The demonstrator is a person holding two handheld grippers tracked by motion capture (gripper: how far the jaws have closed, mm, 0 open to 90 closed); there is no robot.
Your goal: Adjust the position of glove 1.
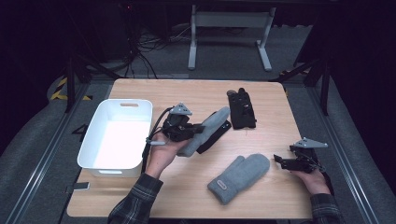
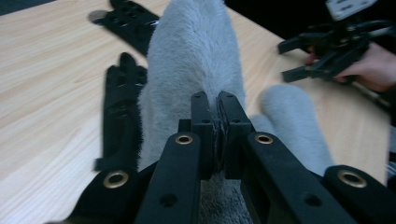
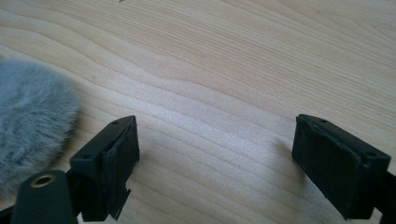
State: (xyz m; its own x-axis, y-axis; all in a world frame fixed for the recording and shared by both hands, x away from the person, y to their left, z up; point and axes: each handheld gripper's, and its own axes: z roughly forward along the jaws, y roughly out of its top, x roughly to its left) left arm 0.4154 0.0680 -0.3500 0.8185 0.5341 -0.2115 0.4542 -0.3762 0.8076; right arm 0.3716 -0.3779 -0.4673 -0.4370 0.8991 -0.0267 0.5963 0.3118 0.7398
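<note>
High view: a wooden table [image 1: 196,93] carries a white bin [image 1: 119,135] at its left edge, with a grey mitten [image 1: 239,177] lying flat near the front and two black gloves [image 1: 242,109] farther back. Just right of the bin, the left gripper [image 1: 194,130] has its jaws clamped on a second grey mitten [image 1: 208,128], lifted over a black glove [image 1: 215,137]. At the right edge, the right gripper [image 1: 282,161] sits with jaws spread wide and empty, just beside the flat mitten's tip.
</note>
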